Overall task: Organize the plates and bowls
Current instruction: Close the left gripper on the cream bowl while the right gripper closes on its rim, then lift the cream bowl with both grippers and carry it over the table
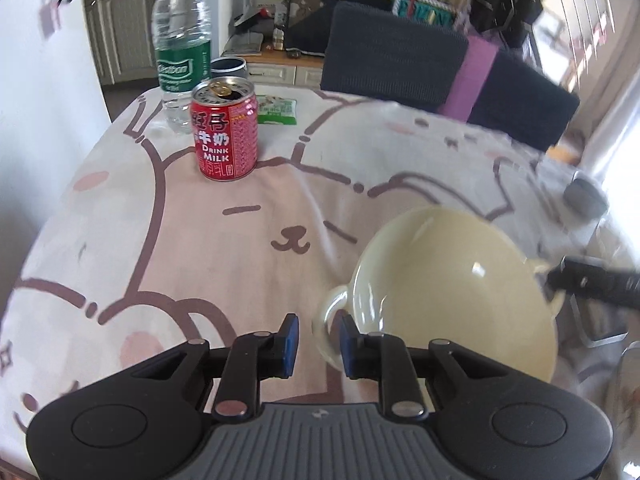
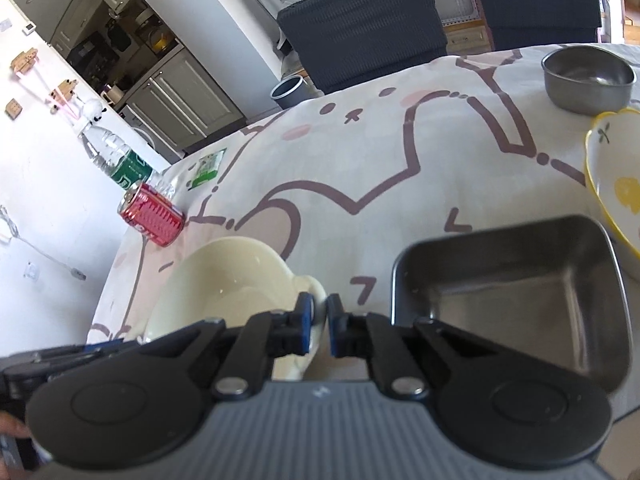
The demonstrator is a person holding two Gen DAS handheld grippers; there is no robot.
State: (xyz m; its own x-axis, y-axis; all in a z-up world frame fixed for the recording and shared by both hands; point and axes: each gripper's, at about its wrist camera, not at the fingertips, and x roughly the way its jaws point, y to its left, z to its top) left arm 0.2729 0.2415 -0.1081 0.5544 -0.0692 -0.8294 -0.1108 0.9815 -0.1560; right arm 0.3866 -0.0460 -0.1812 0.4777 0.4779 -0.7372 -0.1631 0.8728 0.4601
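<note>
A cream two-handled bowl (image 1: 452, 284) sits tilted on the cartoon tablecloth. My left gripper (image 1: 318, 336) has its blue pads on either side of the bowl's near handle (image 1: 332, 308), with a gap still showing. My right gripper (image 2: 319, 320) has its pads close around the bowl's other handle (image 2: 314, 286); it shows as a dark finger at the bowl's far rim in the left wrist view (image 1: 592, 280). The bowl also shows in the right wrist view (image 2: 228, 280). A square steel tray (image 2: 512, 292), a yellow-rimmed bowl (image 2: 616, 184) and a round steel bowl (image 2: 588, 80) stand to the right.
A red milk can (image 1: 225, 130) and a water bottle (image 1: 182, 44) stand at the table's far left, with a green packet (image 1: 277, 110) behind. Dark chairs (image 1: 420, 60) stand beyond the table's far edge. A white wall is at the left.
</note>
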